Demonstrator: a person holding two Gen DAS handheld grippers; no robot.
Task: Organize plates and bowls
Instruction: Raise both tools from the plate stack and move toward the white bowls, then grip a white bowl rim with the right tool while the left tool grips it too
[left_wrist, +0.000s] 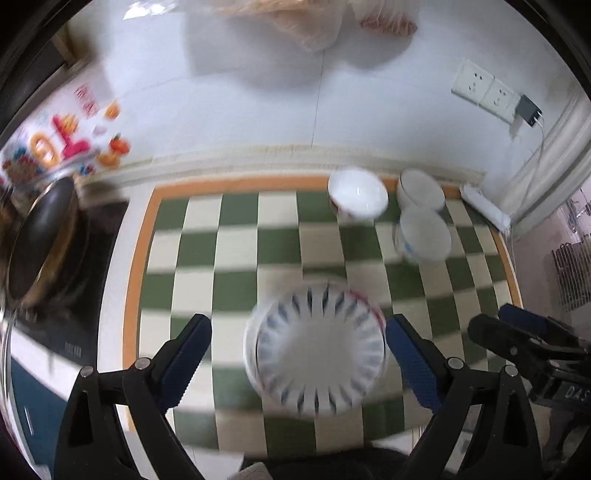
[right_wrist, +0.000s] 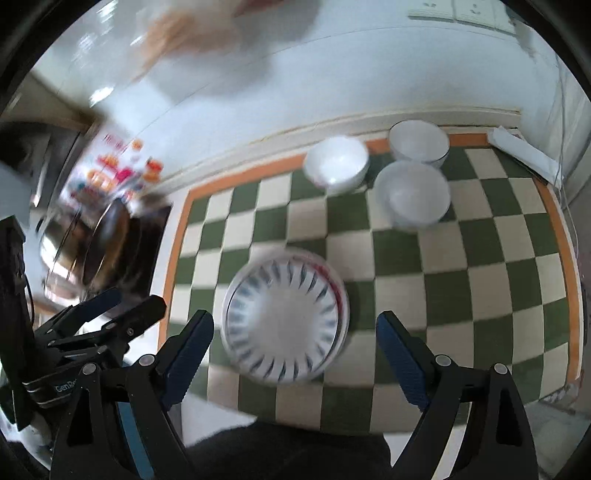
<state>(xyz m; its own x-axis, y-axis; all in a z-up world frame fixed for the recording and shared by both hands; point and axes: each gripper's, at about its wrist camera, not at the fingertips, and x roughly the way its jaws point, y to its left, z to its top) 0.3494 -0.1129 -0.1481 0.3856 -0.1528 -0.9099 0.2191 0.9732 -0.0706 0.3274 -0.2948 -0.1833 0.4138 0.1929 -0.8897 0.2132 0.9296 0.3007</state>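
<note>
A stack of white plates with blue dashes around the rim (left_wrist: 317, 350) (right_wrist: 286, 321) lies on the green-and-cream checkered mat (left_wrist: 207, 236) (right_wrist: 480, 258). One lower plate shows a red edge. Three white bowls stand at the mat's far right: one with red marks (left_wrist: 358, 195) (right_wrist: 336, 166), one gold-rimmed (left_wrist: 421, 188) (right_wrist: 419, 142), one with blue marks (left_wrist: 424, 236) (right_wrist: 415, 194). My left gripper (left_wrist: 297, 319) (right_wrist: 135, 299) is open above the stack, holding nothing. My right gripper (right_wrist: 295, 315) (left_wrist: 495, 317) is also open and empty over the stack. Both views are blurred.
A dark wok (left_wrist: 40, 240) (right_wrist: 107, 243) sits on a black stove left of the mat. Behind is a white tiled wall with colourful stickers (left_wrist: 66, 136) and sockets with a plugged charger (left_wrist: 528, 110). A white folded item (left_wrist: 487, 206) (right_wrist: 524, 147) lies at the back right corner.
</note>
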